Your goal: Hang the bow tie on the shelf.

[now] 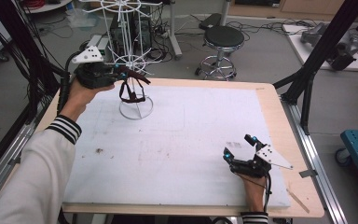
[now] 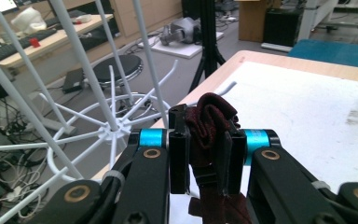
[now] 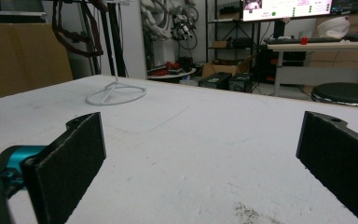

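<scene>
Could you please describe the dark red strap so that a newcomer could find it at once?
Start at the white wire rack on the table's far left corner. Beside it, the left hand-held gripper is shut on the dark red strap, which hangs in loops above the rack's ring base. It is the sole soft, dark thing among white wires.

The high view looks forward and down over the whole bench (image 1: 177, 135). The left gripper view sits close behind its fingers (image 2: 179, 154), facing the white wire rack (image 2: 112, 126) at ten o'clock. The right gripper view skims low across the bench (image 3: 191, 140), sharing what seems the same rack's ring base (image 3: 115, 94).
</scene>
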`<state>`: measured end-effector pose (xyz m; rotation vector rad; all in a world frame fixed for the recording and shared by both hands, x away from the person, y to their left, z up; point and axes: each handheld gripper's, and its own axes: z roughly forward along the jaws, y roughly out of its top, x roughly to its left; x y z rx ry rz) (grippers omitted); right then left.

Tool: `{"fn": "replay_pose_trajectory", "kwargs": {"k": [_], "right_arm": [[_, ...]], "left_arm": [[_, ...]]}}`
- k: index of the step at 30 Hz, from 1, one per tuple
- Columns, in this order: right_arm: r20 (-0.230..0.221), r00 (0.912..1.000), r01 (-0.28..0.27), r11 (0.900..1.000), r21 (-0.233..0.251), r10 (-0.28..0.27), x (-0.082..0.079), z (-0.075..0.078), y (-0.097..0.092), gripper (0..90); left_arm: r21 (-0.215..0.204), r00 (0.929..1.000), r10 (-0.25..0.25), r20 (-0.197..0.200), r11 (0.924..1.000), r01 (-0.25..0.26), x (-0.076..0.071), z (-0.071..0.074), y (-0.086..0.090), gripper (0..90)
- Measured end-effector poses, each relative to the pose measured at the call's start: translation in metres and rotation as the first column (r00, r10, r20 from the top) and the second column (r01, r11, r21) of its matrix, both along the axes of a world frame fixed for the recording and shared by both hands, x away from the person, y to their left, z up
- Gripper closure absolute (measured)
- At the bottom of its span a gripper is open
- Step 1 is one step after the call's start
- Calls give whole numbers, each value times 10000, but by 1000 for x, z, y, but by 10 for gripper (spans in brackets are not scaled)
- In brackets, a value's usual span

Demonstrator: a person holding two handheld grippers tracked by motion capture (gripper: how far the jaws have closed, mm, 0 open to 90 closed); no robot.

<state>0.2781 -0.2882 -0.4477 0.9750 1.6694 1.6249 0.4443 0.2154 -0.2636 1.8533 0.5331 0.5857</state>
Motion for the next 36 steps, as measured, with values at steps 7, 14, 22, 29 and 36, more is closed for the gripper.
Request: {"fn": "replay_pose_trajectory", "kwargs": {"k": [7, 14, 22, 29, 36], "right_arm": [[136, 9996, 262, 9996, -38, -261, 0, -2, -2, 6], [204, 9992, 333, 9994, 39, -334, -2, -4, -2, 6], [345, 9987, 364, 9993, 55, -366, -4, -4, -2, 6], [343, 9986, 390, 9992, 71, -393, -4, -5, -2, 6], [396, 9984, 402, 9992, 31, -403, -4, -5, -1, 6]], "left_arm": [[200, 9998, 203, 66, 9996, -204, 2, -2, 1, 774], [313, 9994, 349, -6, 9989, -348, 3, -3, -3, 760], [204, 9971, 755, -98, 9970, -753, 3, -3, -3, 615], [-234, 9939, 1101, -31, 9936, -1101, 1, -1, -3, 374], [-760, 9957, 899, 220, 9932, -880, -2, 2, -3, 120]]}}
